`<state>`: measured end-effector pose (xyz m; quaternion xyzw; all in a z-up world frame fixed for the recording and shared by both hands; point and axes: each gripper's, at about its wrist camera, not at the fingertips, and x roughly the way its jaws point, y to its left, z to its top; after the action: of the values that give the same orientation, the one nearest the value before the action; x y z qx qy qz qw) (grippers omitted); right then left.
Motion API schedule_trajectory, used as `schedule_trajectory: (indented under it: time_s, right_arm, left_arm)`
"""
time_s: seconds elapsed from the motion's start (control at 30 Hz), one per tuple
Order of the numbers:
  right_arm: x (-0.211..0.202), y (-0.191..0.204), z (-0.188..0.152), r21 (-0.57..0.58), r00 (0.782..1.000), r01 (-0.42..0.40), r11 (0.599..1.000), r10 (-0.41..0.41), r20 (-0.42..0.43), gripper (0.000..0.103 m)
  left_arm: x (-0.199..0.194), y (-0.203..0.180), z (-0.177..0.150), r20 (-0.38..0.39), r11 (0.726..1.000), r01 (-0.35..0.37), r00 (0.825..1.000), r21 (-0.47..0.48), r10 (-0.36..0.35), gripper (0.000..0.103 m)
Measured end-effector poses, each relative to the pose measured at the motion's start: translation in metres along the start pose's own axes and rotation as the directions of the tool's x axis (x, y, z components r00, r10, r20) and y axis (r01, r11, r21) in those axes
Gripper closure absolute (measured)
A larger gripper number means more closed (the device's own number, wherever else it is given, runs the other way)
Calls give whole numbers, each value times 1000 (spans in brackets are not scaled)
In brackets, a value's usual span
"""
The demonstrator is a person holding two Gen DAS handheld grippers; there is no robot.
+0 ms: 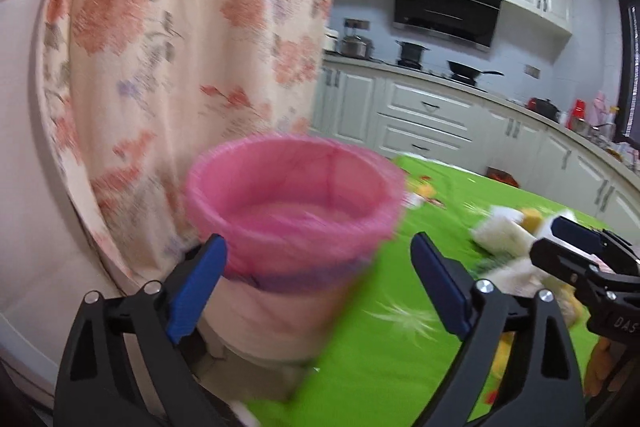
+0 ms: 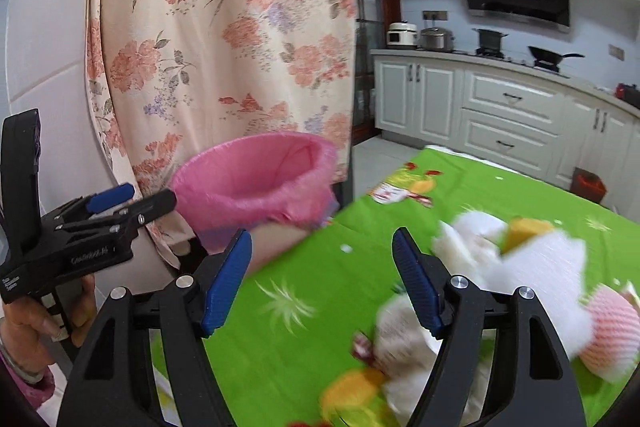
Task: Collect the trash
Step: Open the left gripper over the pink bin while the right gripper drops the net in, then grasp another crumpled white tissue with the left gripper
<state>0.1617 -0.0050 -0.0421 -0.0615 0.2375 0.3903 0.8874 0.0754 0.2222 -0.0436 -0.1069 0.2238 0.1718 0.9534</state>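
Note:
A bin with a pink liner point(image 1: 296, 215) point(image 2: 256, 179) stands at the left edge of the green-clothed table point(image 1: 380, 327) point(image 2: 320, 347). My left gripper point(image 1: 318, 247) is open and empty, its blue fingers spread in front of the bin. It shows side-on in the right wrist view point(image 2: 148, 197), held by a hand point(image 2: 32, 323). A trash pile point(image 1: 504, 231) point(image 2: 520, 259) of white foam, yellow scraps and a pink foam net point(image 2: 612, 323) lies on the cloth. My right gripper point(image 2: 322, 239) point(image 1: 576, 239) hangs open beside the pile, holding nothing.
A floral curtain point(image 1: 180, 47) point(image 2: 224, 47) hangs right behind the bin. White kitchen cabinets point(image 1: 424, 115) with a stove, pots and a pan run along the far wall. Both views are blurred by motion.

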Motion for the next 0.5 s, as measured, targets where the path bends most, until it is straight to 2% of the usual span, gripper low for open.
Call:
schedule_trajectory:
  time_s: [0.1,0.2,0.33,0.5]
  right_arm:
    - [-24,-16,-17,21,999,39,999,-40,19,30]
    - [-45,-37,-37,46,994,111,993,-112,12,30]
    - [-68,-64,-55,93,990,142,985,-144,5,30]
    - [-86,-102,-73,171,974,228,959,-227,-22,30]
  left_arm:
    - [-2,-33,-17,-30,997,75,997,20,-74,11]
    - [-2,-72,-36,-53,990,104,994,95,-100,11]
    - [3,-105,-52,-91,980,157,985,122,-146,11]
    - [8,-142,-70,-143,959,211,972,187,-186,11]
